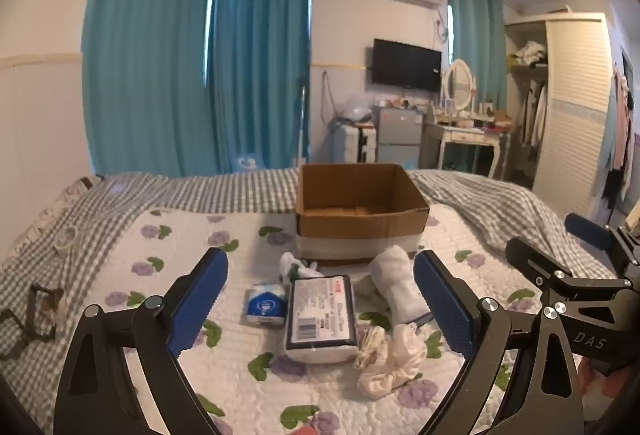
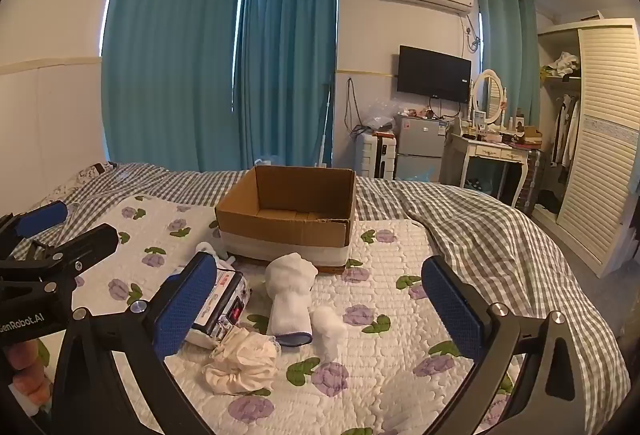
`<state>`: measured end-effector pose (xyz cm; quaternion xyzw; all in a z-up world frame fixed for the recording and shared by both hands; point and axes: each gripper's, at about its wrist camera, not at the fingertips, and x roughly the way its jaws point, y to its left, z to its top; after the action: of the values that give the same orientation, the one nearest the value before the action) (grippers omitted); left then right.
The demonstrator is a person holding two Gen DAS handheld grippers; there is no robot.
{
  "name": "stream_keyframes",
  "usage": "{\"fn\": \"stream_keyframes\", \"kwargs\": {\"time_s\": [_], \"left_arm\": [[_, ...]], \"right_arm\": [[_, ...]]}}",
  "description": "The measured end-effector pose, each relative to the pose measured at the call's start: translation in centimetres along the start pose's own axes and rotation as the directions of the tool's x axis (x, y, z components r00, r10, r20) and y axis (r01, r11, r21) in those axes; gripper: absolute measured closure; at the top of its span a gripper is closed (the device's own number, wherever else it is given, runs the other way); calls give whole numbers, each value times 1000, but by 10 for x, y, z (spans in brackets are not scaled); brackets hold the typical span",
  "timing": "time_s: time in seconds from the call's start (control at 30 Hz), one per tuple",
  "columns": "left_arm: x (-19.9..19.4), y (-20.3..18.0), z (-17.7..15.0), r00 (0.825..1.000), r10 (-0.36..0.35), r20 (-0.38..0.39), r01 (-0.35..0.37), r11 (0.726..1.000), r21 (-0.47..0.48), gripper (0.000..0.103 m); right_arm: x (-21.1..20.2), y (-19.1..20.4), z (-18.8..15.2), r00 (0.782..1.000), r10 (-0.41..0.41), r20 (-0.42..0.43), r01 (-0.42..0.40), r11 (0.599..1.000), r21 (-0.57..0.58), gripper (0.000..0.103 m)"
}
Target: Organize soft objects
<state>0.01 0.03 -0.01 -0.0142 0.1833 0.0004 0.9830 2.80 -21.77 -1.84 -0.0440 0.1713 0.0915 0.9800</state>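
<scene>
Both grippers held above a flowered quilt [image 1: 192,235], fingers spread wide and empty. Left gripper [image 1: 320,303] low in its own view, blue pads [image 1: 198,299] framing a cluster of soft things at lower centre. Right gripper [image 2: 320,311] likewise parted, nothing between its pads [image 2: 452,309]. Cardboard box [image 1: 360,223] seen at centre frame, open-topped, sitting on the quilt just behind the cluster (inside looked bare in both views). Tissue pack [image 1: 322,315] found lying flat at lower centre, a small blue-and-white packet [image 1: 266,305] just to its left. Rolled white sock [image 1: 394,283] placed right of the pack, its closed end toward the box. Cream scrunchie [image 1: 390,359] bunched lower right of the pack, touching its corner. From the right wrist, a small white cotton wad [image 2: 330,325] spotted just right of the sock's blue-edged cuff. Another small white item [image 1: 296,265] tucked between pack and box, too unclear to name. Grey checked bedspread [image 1: 500,211] spread around the quilt.
</scene>
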Motion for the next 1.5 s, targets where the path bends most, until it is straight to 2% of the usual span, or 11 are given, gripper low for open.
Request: {"fn": "stream_keyframes", "kwargs": {"time_s": [1.5], "left_arm": [[-2,3,-4,1000,3,-4,-3,1000,-6,7]], "right_arm": [[4,0,-4,1000,9,-9,-9,1000,8,0]]}}
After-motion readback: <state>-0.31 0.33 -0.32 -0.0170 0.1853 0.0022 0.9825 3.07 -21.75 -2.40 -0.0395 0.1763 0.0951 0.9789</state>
